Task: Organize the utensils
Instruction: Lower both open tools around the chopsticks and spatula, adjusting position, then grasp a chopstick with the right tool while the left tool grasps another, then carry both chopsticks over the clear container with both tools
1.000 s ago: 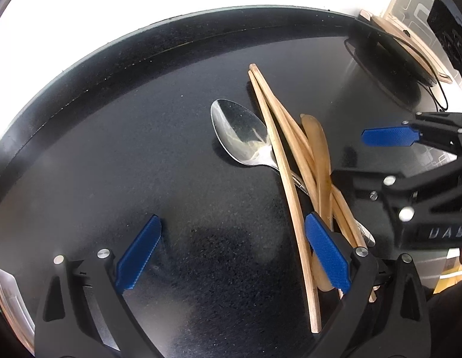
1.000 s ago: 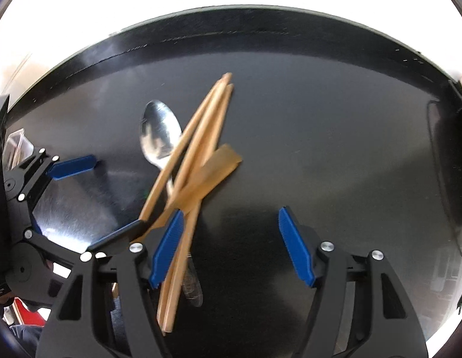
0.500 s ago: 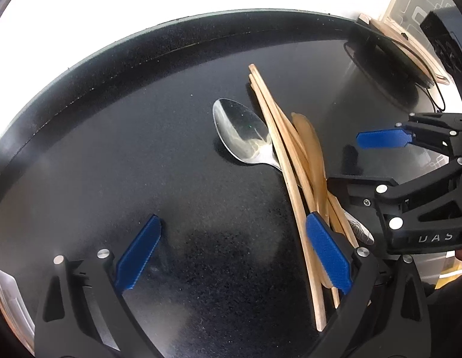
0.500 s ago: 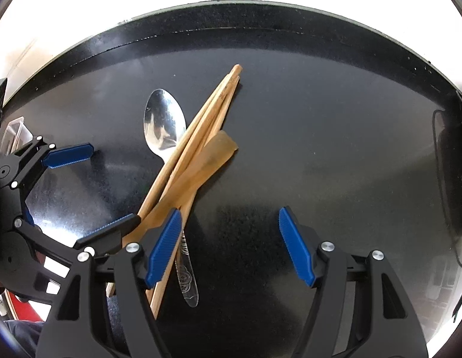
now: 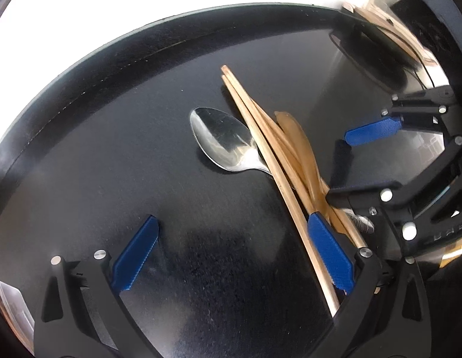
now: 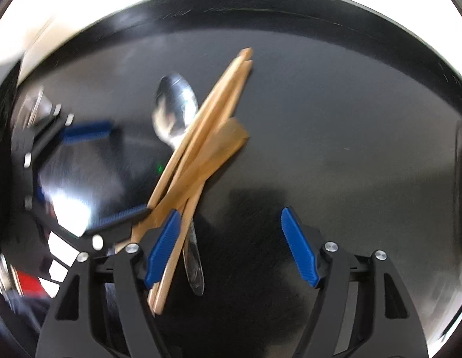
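Note:
A metal spoon (image 5: 223, 141) lies on the black table (image 5: 117, 161) under a pair of wooden chopsticks (image 5: 260, 137) and a flat wooden utensil (image 5: 302, 146). The same pile shows in the right wrist view: spoon (image 6: 174, 110), chopsticks (image 6: 213, 113), wooden utensil (image 6: 228, 143). My left gripper (image 5: 233, 253) is open and empty, its right finger beside the chopsticks' near ends. My right gripper (image 6: 231, 244) is open and empty, its left finger at the pile's near end. Each gripper shows in the other's view: right (image 5: 362, 161), left (image 6: 105, 173).
A dark flat object with a cable (image 5: 377, 56) and wooden pieces (image 5: 392, 35) lie at the table's far right corner. A clear container (image 6: 34, 104) stands at the left edge, blurred.
Both grippers have shifted slightly closer around the pile. The chopsticks and wooden utensil have drawn closer together. The right wrist view is now motion-blurred.

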A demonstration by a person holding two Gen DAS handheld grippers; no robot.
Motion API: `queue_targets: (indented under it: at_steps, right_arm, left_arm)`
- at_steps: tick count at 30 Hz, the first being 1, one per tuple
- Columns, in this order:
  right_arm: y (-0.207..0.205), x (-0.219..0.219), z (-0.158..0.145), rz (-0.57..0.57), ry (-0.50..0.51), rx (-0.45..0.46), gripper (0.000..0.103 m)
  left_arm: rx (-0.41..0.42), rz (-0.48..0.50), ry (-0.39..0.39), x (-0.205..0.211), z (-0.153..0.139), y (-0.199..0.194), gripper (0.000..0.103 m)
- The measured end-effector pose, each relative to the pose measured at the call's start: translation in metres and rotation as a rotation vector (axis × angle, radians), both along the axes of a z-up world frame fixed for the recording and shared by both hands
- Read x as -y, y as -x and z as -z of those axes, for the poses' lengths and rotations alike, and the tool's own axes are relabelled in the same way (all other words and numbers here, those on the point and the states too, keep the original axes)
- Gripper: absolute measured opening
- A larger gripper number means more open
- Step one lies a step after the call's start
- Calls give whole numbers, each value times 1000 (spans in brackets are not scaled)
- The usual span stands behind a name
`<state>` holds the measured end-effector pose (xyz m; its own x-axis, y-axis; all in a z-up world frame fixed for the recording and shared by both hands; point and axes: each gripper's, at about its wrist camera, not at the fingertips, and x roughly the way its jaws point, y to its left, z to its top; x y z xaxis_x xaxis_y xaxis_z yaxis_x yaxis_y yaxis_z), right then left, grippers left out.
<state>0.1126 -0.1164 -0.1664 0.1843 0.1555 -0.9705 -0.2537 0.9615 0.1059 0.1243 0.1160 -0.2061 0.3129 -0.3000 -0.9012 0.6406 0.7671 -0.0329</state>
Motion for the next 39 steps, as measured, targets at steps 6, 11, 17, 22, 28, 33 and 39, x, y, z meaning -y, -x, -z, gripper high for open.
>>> queue_targets:
  at_steps: [6,11,17,22,28,33,39]
  right_arm:
    - [-2,-7,3,-28,113,47,75]
    - [5,17,-4,36,68,80,56]
    - [-1,24,-9,42,80,133,46]
    - [1,24,-13,56,72,145,10]
    - [9,27,-11,91,77,141,7]
    - [8,39,-15,154,72,154,7]
    - [9,52,-33,228,64,194,7]
  left_arm:
    - [28,-37,-57,-1,3,5,98]
    - [2,-87,-33,-14,-3,3,98]
    - [29,-111,-41,-6,-3,0,97]
    - [83,-77,-21,6,-5,1,75]
    - [95,-62,-15,24,-10,1,9]
    - [70,-89,-9,26,-13,1,6]
    - [79,-129,17,13,-34,5,6]
